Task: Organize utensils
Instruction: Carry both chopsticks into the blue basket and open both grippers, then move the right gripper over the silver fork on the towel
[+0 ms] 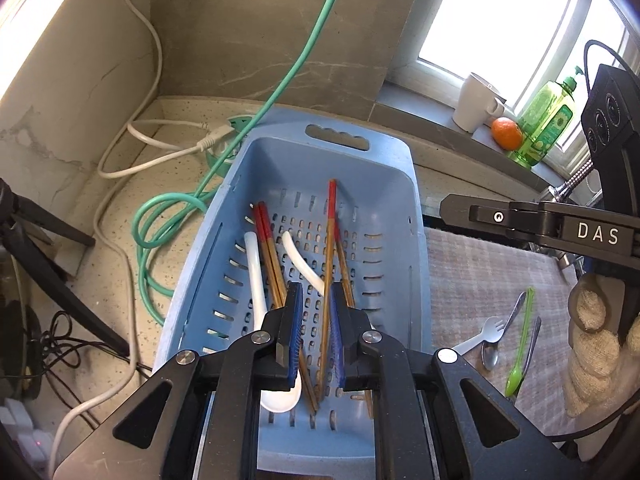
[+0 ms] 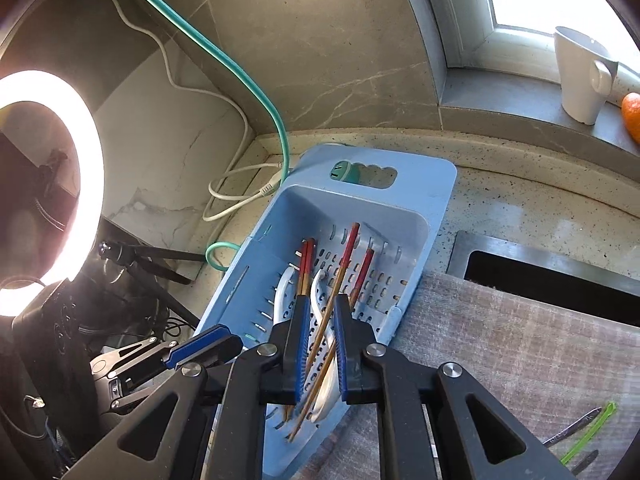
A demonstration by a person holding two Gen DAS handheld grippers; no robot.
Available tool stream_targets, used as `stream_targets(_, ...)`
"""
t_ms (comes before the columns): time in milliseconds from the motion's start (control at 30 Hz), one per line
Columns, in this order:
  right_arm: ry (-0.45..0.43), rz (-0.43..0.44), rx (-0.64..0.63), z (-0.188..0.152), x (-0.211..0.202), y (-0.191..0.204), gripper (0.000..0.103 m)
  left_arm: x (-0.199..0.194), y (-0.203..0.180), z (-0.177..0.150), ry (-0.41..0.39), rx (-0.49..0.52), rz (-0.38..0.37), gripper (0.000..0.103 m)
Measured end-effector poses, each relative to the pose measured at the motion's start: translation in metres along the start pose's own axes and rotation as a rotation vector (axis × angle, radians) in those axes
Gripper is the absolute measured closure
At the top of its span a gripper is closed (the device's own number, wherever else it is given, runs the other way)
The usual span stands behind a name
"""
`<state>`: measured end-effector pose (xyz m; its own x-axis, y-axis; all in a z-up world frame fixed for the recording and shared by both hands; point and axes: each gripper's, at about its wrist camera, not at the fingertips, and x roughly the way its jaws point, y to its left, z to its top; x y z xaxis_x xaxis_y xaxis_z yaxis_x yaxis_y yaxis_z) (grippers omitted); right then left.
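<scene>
A blue slotted basket (image 1: 394, 200) (image 2: 436, 200) lies on the counter. It holds several red-tipped wooden chopsticks (image 1: 331, 240) (image 2: 344, 264) and two white spoons (image 1: 256, 280) (image 2: 280, 292). My left gripper (image 1: 314, 300) hovers open and empty above the basket's middle. My right gripper (image 2: 320, 308) is also open and empty, above the basket's near end; it shows in the left wrist view (image 1: 456, 206) too. On the grey mat (image 1: 472, 280) (image 2: 500, 352) to the right lie a white spork (image 1: 486, 330), metal spoons (image 1: 494, 350) and a green spoon (image 1: 520, 356) (image 2: 588, 432).
Green cable (image 1: 168, 216) and white cable (image 1: 132, 160) coil left of the basket. A white mug (image 1: 476, 102) (image 2: 580, 76), an orange (image 1: 507, 133) and a green soap bottle (image 1: 546, 120) stand on the windowsill. A ring light (image 2: 52, 184) and tripod legs (image 1: 48, 264) stand at the left. A sink opening (image 2: 560, 280) lies behind the mat.
</scene>
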<state>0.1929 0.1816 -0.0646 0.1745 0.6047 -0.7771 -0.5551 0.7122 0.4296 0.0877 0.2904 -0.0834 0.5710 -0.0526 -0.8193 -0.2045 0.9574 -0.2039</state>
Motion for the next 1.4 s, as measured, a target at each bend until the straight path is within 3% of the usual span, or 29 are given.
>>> stream_targets(133,-0.023,0.0,-0.008,-0.004,-0.017,-0.008,0.078,-0.006,-0.007,-0.003,-0.008,0.004,-0.002,0.091)
stream_targets(600,-0.088,0.002,0.015,-0.034,-0.098,-0.065,0.072,-0.025,-0.066,-0.027,-0.019,0.087,-0.044,0.091)
stream_targets(733,-0.117,-0.033,0.028,-0.051,-0.123,-0.093,0.07,-0.022,-0.093,-0.037,0.0,0.135,-0.071,0.078)
stream_targets(867,-0.134,-0.05,0.075,-0.069,-0.143,-0.121,0.068,-0.016,-0.12,-0.05,0.026,0.177,-0.113,0.078)
stream_targets(967,-0.121,-0.07,0.104,-0.08,-0.15,-0.141,0.058,-0.007,-0.144,-0.064,0.063,0.218,-0.136,0.078)
stream_targets(1267,0.026,-0.099,0.202,-0.122,-0.14,-0.19,0.058,0.011,-0.188,-0.118,0.188,0.29,-0.22,0.077)
stream_targets(1333,0.066,-0.065,0.243,-0.134,-0.132,-0.197,0.058,0.013,-0.194,-0.126,0.204,0.317,-0.218,0.067)
stream_targets(1400,0.105,-0.037,0.27,-0.144,-0.123,-0.199,0.058,0.015,-0.198,-0.132,0.217,0.339,-0.211,0.064)
